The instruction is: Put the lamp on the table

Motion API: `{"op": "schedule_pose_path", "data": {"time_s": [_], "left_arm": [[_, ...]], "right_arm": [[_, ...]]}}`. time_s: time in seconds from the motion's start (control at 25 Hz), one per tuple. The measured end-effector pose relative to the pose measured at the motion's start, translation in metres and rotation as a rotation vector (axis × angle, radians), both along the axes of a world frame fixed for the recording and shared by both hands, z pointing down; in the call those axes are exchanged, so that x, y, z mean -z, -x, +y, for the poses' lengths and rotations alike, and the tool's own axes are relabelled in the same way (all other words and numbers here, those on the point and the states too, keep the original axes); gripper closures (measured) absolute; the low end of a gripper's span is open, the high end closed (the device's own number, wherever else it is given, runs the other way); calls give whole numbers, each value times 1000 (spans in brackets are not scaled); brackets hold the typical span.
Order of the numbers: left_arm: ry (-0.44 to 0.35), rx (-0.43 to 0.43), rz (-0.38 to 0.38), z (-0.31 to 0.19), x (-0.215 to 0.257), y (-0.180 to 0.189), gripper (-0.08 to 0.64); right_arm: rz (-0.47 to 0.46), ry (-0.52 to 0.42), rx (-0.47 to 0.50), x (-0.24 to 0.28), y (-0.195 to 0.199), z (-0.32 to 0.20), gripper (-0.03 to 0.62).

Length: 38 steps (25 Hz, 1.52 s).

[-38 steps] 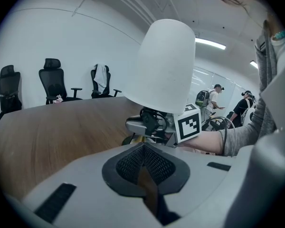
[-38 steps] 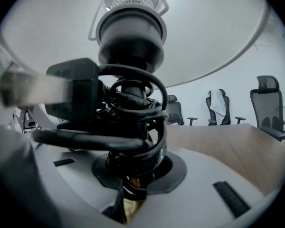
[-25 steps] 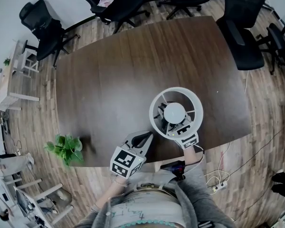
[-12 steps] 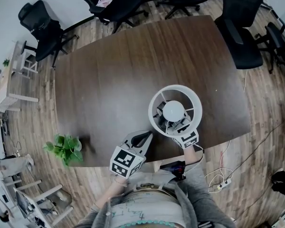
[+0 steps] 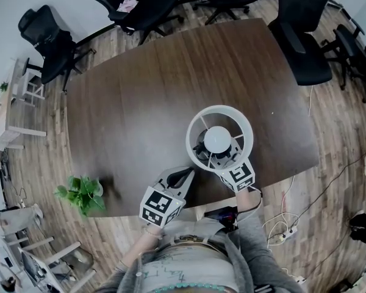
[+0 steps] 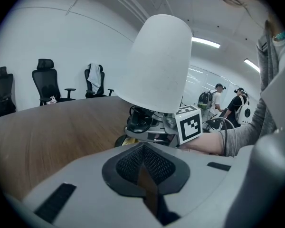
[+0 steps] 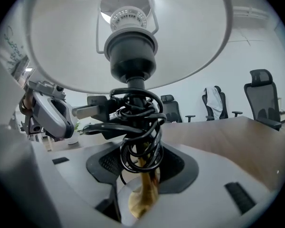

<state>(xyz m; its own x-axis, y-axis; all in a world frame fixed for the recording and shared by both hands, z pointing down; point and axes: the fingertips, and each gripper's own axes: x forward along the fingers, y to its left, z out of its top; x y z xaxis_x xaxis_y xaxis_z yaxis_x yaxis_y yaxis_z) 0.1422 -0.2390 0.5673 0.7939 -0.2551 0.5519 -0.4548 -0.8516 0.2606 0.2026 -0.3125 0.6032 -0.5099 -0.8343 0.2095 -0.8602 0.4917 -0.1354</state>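
Note:
The lamp [image 5: 216, 139], with a white round shade and a black cord wound round its brass stem [image 7: 137, 127], stands upright on the dark wooden table [image 5: 140, 102] near the front edge. My right gripper [image 5: 221, 159] reaches in under the shade. Its jaws have just been opening and now stand apart on either side of the stem, pads off it. In the right gripper view the gripper [image 7: 142, 175] straddles the stem and cord. My left gripper [image 5: 186, 177] rests at the table's front edge, left of the lamp, shut and empty. In its own view the left gripper [image 6: 143, 148] faces the shade [image 6: 156, 63].
A small green plant [image 5: 82, 191] stands at the table's front left corner. Black office chairs [image 5: 49, 38] [image 5: 305, 41] ring the far side. Cables and a power strip [image 5: 274, 224] lie on the floor at right. People [image 6: 213, 96] stand in the background.
The right jaws have spread apart around the lamp's stem. The lamp stays upright on the table, and the left gripper has not moved.

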Motion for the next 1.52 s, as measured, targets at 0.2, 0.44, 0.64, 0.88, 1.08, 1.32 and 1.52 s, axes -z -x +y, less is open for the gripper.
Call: {"op": "schedule_pose_path", "data": {"time_s": [0.2, 0.44, 0.64, 0.88, 1.08, 1.32, 1.52], "left_arm": [[-5, -7, 1, 0, 1, -3, 549], [0, -15, -2, 1, -1, -5, 549], [-6, -13, 2, -1, -1, -9, 549], [-9, -14, 1, -5, -1, -11, 549], [3, -10, 9, -6, -3, -13, 549], [11, -1, 18, -7, -2, -17, 549], [18, -2, 11, -5, -7, -16, 549]], "right_arm": [[14, 24, 11, -7, -2, 6, 408], [40, 48, 9, -10, -6, 15, 396], [82, 73, 24, -18, -7, 22, 380], [88, 96, 48, -15, -6, 29, 364], [95, 113, 41, -14, -11, 36, 356], [94, 131, 46, -15, -19, 50, 350], [99, 142, 40, -13, -27, 61, 350]]}}
